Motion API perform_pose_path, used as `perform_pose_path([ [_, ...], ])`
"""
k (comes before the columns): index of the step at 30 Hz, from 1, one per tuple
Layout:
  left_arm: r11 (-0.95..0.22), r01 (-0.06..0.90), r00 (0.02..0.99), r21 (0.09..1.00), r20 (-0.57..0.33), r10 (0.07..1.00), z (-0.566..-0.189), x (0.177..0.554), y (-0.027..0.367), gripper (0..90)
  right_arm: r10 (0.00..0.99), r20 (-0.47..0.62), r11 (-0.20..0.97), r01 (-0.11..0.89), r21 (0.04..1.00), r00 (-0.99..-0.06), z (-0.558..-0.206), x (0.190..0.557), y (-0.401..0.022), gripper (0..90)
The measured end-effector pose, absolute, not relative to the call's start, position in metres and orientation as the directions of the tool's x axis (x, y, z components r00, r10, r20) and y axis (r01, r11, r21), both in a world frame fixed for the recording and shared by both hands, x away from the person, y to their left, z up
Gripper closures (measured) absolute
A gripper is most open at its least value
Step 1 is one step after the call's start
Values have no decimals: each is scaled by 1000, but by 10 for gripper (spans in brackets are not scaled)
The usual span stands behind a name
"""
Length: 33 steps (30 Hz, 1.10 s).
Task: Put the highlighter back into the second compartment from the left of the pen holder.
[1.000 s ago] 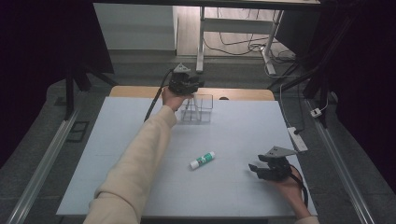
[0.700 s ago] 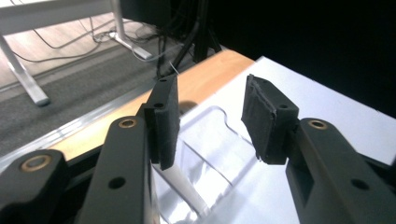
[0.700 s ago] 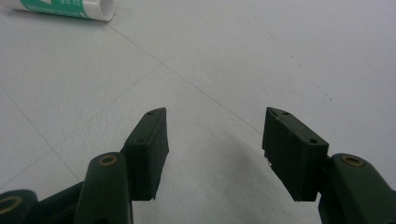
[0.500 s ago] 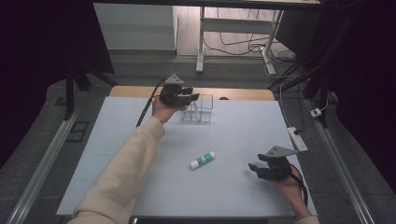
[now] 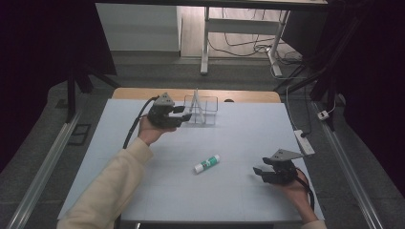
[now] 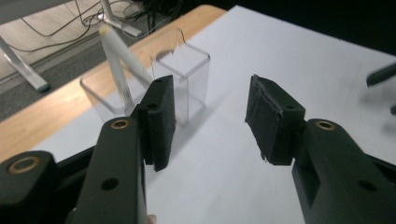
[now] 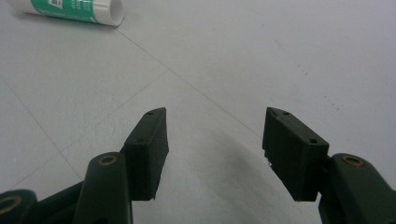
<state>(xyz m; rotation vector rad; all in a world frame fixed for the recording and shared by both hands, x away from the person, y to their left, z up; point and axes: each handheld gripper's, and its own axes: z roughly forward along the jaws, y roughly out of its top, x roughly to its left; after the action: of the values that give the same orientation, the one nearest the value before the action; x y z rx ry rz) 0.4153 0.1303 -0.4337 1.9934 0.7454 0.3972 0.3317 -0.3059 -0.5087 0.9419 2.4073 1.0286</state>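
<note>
A clear plastic holder (image 5: pixel 201 110) stands at the back of the white mat, with a white pen (image 5: pixel 196 101) leaning inside it. My left gripper (image 5: pixel 184 115) hovers just left of the holder, apart from it; its jaws have just been opening and nothing lies between them. In the left gripper view the holder (image 6: pixel 184 70) and the pen (image 6: pixel 116 60) stand beyond the open left gripper (image 6: pixel 210 121). A green-and-white glue stick (image 5: pixel 207 163) lies mid-mat. My right gripper (image 5: pixel 260 171) rests open near the front right, with the glue stick (image 7: pixel 70 11) far ahead of the right gripper (image 7: pixel 215 140).
The white mat (image 5: pixel 239 195) covers the table, and a wooden strip (image 5: pixel 143 93) shows along its back edge. A white power strip (image 5: pixel 303 141) lies at the mat's right edge. Metal rails (image 5: pixel 45 162) run along both sides.
My left gripper has drawn back from the holder, leftward and toward the near side, with its jaws wider apart. The pen stays in the holder. The right hand has kept still.
</note>
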Motion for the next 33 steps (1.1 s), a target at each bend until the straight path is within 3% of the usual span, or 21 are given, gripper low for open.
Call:
perform_pose_path([
  [18, -384, 435, 715, 814, -53, 697, -464, 325, 190, 432, 686, -70, 524, 424, 739, -725, -507, 331, -305, 395],
  [33, -393, 462, 687, 795, -40, 726, -484, 283, 212, 397, 686, -76, 526, 422, 738, -723, -505, 333, -306, 386],
])
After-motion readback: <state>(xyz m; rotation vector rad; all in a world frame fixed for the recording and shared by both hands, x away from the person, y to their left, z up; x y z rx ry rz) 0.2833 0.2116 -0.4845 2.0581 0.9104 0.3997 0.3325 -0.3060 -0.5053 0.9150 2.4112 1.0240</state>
